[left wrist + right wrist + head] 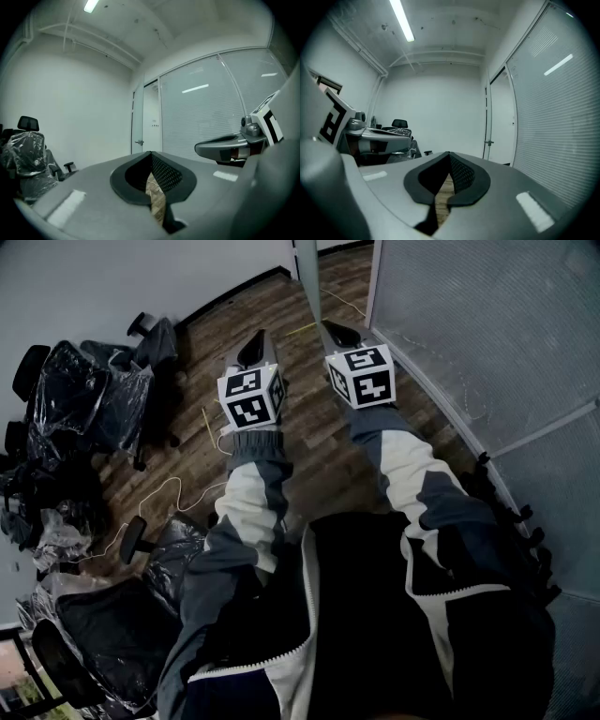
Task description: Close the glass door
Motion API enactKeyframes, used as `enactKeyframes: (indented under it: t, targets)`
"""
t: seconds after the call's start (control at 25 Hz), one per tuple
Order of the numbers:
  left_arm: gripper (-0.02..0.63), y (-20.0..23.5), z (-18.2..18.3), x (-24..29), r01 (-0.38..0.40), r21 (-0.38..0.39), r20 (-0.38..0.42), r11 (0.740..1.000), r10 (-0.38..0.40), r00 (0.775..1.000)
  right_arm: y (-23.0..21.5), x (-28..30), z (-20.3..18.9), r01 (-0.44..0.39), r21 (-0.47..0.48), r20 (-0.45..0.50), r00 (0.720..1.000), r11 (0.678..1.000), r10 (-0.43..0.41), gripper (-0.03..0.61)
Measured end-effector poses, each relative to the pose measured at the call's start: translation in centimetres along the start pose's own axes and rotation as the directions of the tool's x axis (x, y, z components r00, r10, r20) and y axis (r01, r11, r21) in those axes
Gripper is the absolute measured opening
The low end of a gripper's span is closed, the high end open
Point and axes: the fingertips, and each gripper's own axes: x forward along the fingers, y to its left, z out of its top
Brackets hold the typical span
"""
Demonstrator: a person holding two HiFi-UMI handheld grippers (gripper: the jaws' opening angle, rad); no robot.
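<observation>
Left gripper (pixel 255 349) and right gripper (pixel 339 332) are both pressed together, empty. Plastic-wrapped black office chairs (pixel 86 395) stand left of metal-framed glass door (pixel 137 117).

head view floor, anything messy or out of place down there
Yes. A loose pale cable snakes across the wooden floor, beside office chairs bunched at the left and wrapped in black plastic; they look stored rather than in use.

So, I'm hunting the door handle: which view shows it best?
The right gripper view: the handle stands out against the pale wall. The left gripper view shows it too, less sharply; the head view doesn't show it.
</observation>
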Motion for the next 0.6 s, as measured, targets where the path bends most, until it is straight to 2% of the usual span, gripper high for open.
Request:
enactKeyframes:
  t: [0.52, 0.6]
  targets:
    - [0.005, 2.4, -0.1, 1.2, 0.012, -0.001, 0.005, 1.0, -0.012, 1.0, 1.1, 2.6, 0.5, -0.013, 0.004, 0.012, 1.0, 1.0, 0.013, 0.006]
    - [0.005, 3.2, -0.1, 1.2, 0.018, -0.004, 0.012, 1.0, -0.018, 1.0, 1.8, 3.1, 0.5, -0.022, -0.001, 0.008, 1.0, 1.0, 0.022, 0.037]
